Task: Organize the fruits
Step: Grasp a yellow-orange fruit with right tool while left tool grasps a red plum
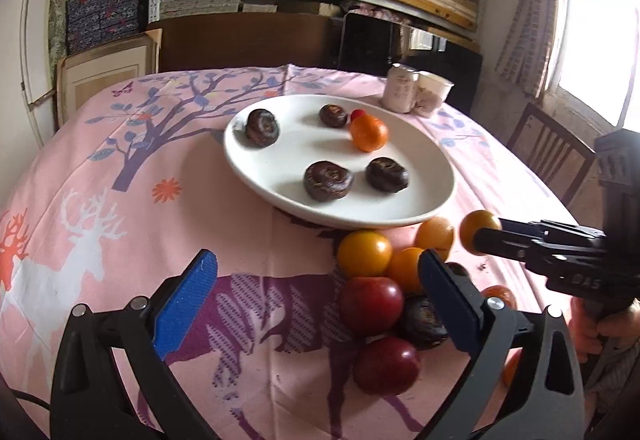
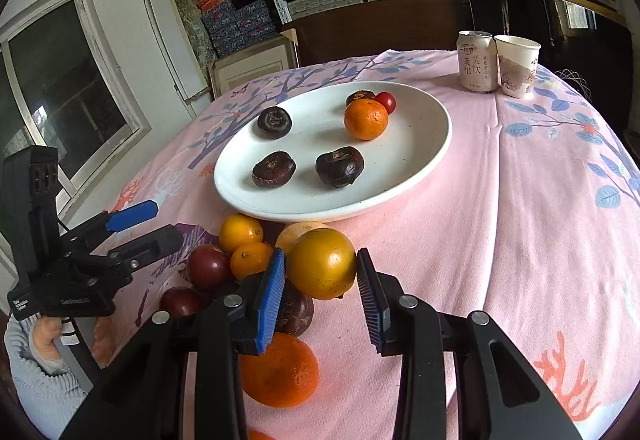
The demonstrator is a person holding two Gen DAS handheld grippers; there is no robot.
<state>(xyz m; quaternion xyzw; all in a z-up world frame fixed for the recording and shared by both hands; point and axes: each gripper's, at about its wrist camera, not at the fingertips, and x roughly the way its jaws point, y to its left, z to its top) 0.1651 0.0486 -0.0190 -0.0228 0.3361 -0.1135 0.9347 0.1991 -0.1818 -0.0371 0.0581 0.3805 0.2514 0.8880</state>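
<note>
While right gripper (image 2: 320, 276) fingers pinch a yellow fruit (image 2: 322, 264) (off the cloth), left gripper (image 1: 316, 304) fingers spread, empty.

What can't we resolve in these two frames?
- Dark fruit under the right gripper: mostly hidden in the right wrist view by the blue pad and the yellow fruit it grips.
- Fruit at the bottom edge, right wrist view: cut off.
- Orange fruit, left wrist view: hidden behind the left gripper, which is open.
</note>
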